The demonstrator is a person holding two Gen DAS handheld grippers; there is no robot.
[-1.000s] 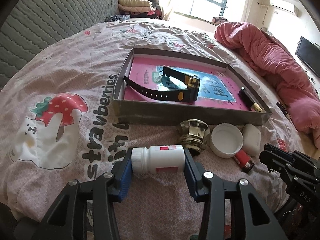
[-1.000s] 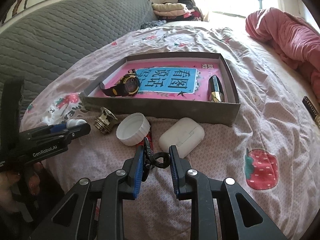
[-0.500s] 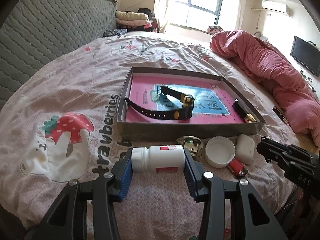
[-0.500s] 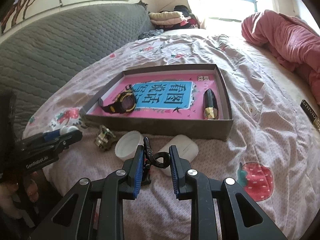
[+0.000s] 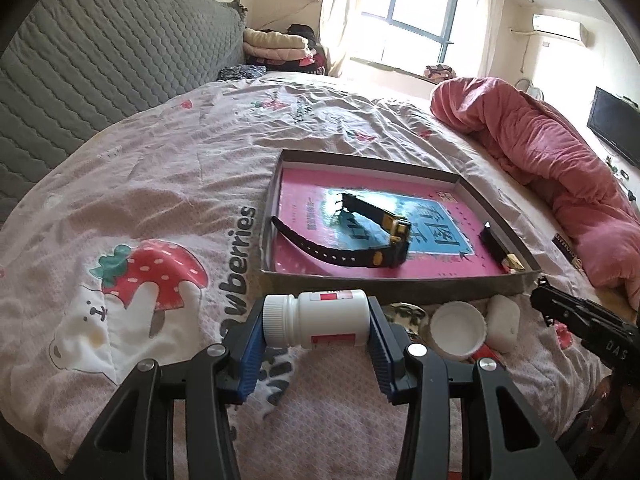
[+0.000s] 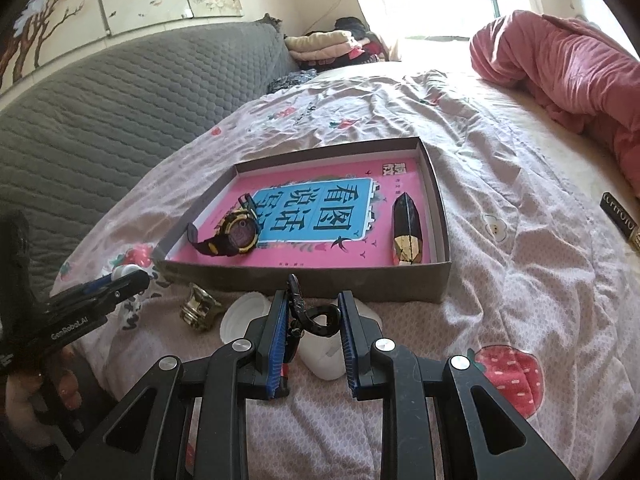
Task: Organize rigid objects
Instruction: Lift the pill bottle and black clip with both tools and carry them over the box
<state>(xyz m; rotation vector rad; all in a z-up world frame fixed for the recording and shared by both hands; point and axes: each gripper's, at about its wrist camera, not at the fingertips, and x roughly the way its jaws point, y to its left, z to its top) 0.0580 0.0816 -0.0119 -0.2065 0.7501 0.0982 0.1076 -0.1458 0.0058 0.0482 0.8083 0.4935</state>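
Observation:
My left gripper (image 5: 316, 320) is shut on a white pill bottle (image 5: 316, 318), held sideways above the bed in front of the shallow grey box (image 5: 400, 286). My right gripper (image 6: 312, 316) is shut on a black carabiner clip (image 6: 310, 316), held above the bed just short of the box's (image 6: 438, 276) near wall. The box has a pink and blue card floor and holds a black and yellow watch (image 6: 234, 236) and a black and gold lipstick (image 6: 406, 230). The left gripper also shows in the right wrist view (image 6: 116, 286).
On the bedsheet before the box lie a gold knob (image 6: 198, 306), a white round lid (image 5: 458, 330), a white earbud case (image 5: 502, 322) and a red lighter (image 5: 486, 354). A pink quilt (image 5: 560, 168) lies at right. A grey headboard (image 6: 100, 112) stands at left.
Both grippers have risen and tilted back with their objects still held. The box and loose items now sit lower and farther in both views.

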